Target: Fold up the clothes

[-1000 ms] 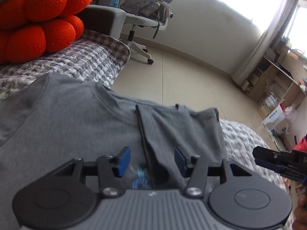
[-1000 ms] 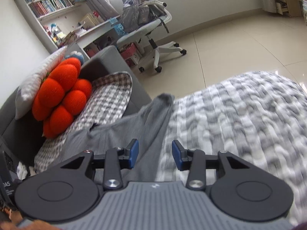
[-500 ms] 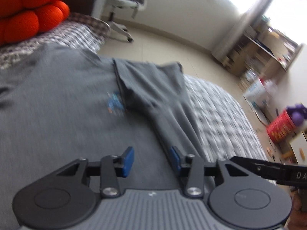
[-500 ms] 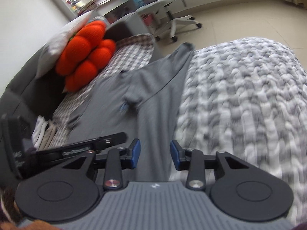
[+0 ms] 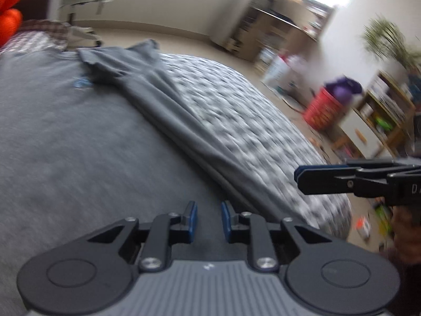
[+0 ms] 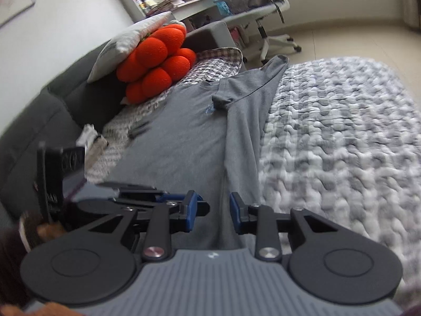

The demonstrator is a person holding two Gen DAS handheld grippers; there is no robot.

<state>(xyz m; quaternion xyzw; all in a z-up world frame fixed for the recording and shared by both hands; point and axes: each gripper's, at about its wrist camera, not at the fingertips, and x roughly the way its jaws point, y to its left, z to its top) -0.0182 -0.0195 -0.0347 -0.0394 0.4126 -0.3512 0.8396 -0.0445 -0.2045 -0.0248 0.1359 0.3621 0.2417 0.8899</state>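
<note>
A grey T-shirt (image 6: pixel 184 137) lies flat on a bed covered by a grey-and-white knitted blanket (image 6: pixel 336 137), its one side and sleeve folded inward in a long strip. The left gripper (image 5: pixel 209 220) hangs over the shirt's lower part, its jaws closing with a narrow gap left; only shirt cloth shows beyond the gap, and nothing is pinched between the blue pads. The folded strip runs away from just ahead of its right-hand jaw. The right gripper (image 6: pixel 213 214) hovers over the same end of the shirt, jaws also closing yet wider apart, empty, with the fold's edge lying ahead between them.

The left wrist view alone shows the far side of the room: a red basket (image 5: pixel 325 109) on the floor, wooden shelves (image 5: pixel 379 115) and a plant, all blurred, with the right gripper entering beyond its right-hand jaw. The right wrist view alone shows the orange cushion (image 6: pixel 158 63), a white pillow (image 6: pixel 131 42), a bookshelf, and the whole shirt up to its collar.
</note>
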